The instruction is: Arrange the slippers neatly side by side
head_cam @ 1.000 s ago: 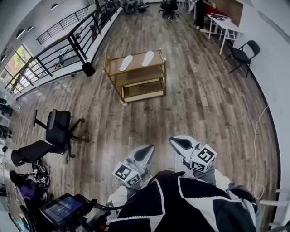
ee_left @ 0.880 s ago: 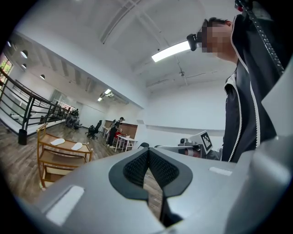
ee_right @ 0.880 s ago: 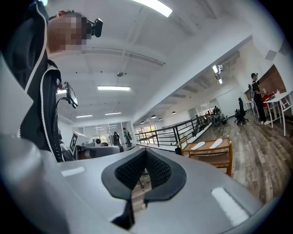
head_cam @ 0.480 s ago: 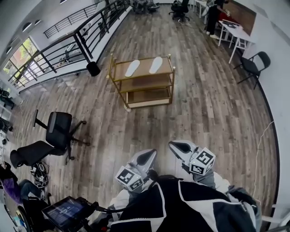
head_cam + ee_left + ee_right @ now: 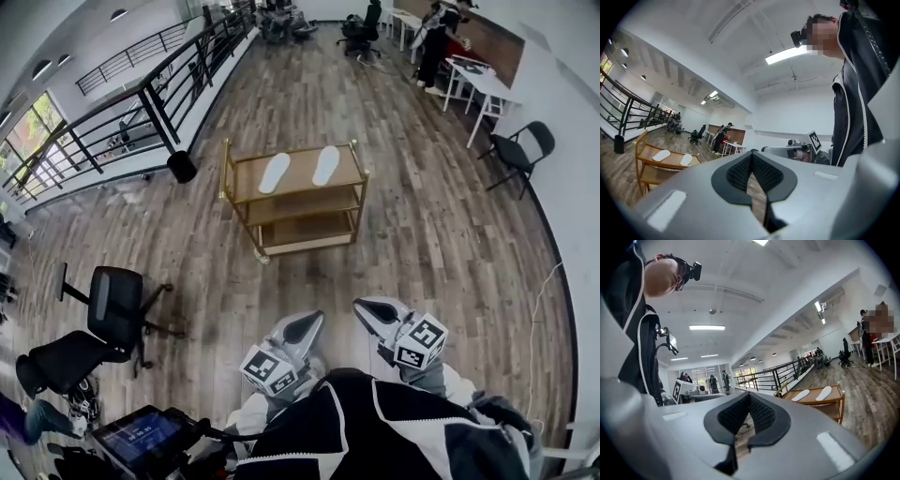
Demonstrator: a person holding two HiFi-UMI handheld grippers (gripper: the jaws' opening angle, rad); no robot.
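Observation:
Two white slippers, one on the left [image 5: 274,172] and one on the right [image 5: 325,164], lie sole-up on the top shelf of a gold three-tier cart [image 5: 246,200] a few steps ahead on the wood floor. They lie apart, angled slightly toward each other. The same slippers [image 5: 661,155] [image 5: 800,394] show far off in both gripper views. My left gripper [image 5: 307,322] and right gripper [image 5: 364,308] are held close to my body, both shut and empty, well short of the cart.
A black office chair [image 5: 108,309] stands to the left, with a black railing [image 5: 141,103] and a round bin [image 5: 181,167] beyond. A folding chair [image 5: 518,150] and white tables [image 5: 478,84] sit at the far right, where a person [image 5: 437,37] stands.
The cart with the slippers has come nearer and lower in the head view as I walk toward it. Both grippers stay shut in the same place near my body.

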